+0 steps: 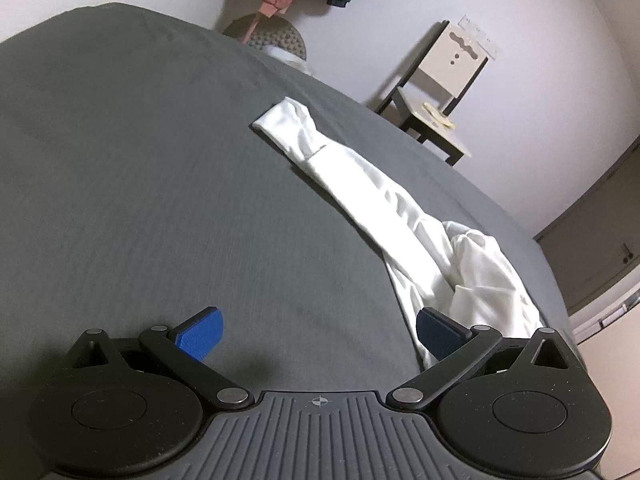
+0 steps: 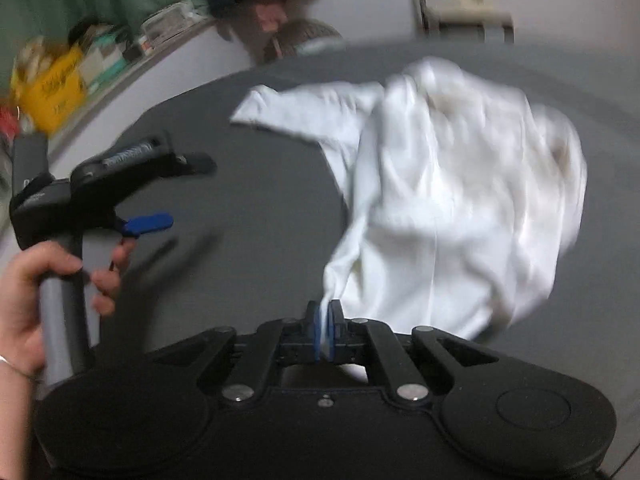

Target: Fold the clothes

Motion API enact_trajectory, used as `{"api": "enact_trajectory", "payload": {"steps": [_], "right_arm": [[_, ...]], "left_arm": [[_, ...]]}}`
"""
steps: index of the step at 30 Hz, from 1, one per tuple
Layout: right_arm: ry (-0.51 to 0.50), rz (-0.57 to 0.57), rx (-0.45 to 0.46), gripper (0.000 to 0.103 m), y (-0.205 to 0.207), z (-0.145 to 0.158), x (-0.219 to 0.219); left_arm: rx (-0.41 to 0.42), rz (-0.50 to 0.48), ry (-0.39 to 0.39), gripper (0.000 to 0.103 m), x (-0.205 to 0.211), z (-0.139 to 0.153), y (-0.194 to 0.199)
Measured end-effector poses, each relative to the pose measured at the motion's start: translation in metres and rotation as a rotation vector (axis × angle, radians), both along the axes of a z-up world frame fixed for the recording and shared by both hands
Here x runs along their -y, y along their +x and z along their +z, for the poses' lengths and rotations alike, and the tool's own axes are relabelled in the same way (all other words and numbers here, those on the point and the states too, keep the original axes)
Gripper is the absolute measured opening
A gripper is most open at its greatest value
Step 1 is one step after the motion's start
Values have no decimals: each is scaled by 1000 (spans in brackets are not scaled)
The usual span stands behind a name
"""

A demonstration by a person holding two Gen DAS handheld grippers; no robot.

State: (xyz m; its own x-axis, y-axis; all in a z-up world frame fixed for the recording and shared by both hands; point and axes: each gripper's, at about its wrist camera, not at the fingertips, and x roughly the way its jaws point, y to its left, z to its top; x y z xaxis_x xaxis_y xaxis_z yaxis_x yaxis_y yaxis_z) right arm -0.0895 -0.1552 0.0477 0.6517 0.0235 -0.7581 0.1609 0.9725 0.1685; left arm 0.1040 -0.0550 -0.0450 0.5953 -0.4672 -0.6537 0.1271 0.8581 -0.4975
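your thin white cotton shirt [image 2: 452, 200] lies rumpled on the dark grey bed [image 1: 140, 200]; it looks light, limp and slippery. the right gripper [image 2: 325, 330] fingers are clamped on its edge, and the left gripper [image 1: 320, 334] fingers stand apart, so take the hem.
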Motion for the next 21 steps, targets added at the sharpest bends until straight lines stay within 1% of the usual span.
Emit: {"api": "enact_trajectory", "payload": {"steps": [1, 2, 3, 4, 5, 6, 8, 11, 12, 13, 14, 15, 16, 17, 19, 20, 21], "right_arm": [[-64, -15, 41, 32, 5, 9, -3], [-125, -39, 85, 64, 10, 15, -2], [-173, -66, 127, 79, 18, 18, 0], [-210, -82, 152, 79, 30, 19, 1], [-244, -87, 155, 79, 46, 16, 5], [-264, -88, 142, 77, 63, 10, 8], [-265, -86, 122, 76, 94, 0, 13], [-271, -88, 109, 68, 133, -12, 16], [-278, -89, 96, 67, 148, -18, 16], [-262, -88, 69, 63, 163, -23, 18], [-205, -85, 28, 35, 171, -24, 27], [-148, -82, -13, 5, 178, -25, 36], [-91, -79, -54, 3, 185, -26, 45], [-25, -81, -58, 4, 188, -21, 54], [104, -98, 85, 4, 177, 17, 75], [149, -105, 153, 4, 172, 40, 84], [170, -111, 198, 4, 168, 66, 91]], "left_arm": [[-6, 0, 1, 103, 1, 0, 0], [-13, -4, -2, 103, 2, -2, 0], [-21, -12, -7, 103, 3, -3, 1], [-29, -21, -13, 103, 5, -5, 2], [-35, -29, -20, 103, 7, -6, 2], [-39, -36, -27, 103, 10, -7, 3], [-46, -52, -40, 103, 13, -8, 3], [-55, -83, -64, 103, 17, -11, 3], [-64, -87, -68, 103, 17, -13, 4], [-74, -90, -71, 103, 18, -15, 5], [-83, -94, -75, 103, 19, -17, 6], [-90, -93, -83, 103, 18, -18, 7], [-96, -92, -90, 103, 18, -19, 8], [-98, -92, -96, 103, 18, -19, 9], [-91, -87, -109, 103, 16, -17, 9], [-82, -83, -115, 103, 15, -16, 9], [-73, -78, -121, 103, 14, -15, 8]]}}
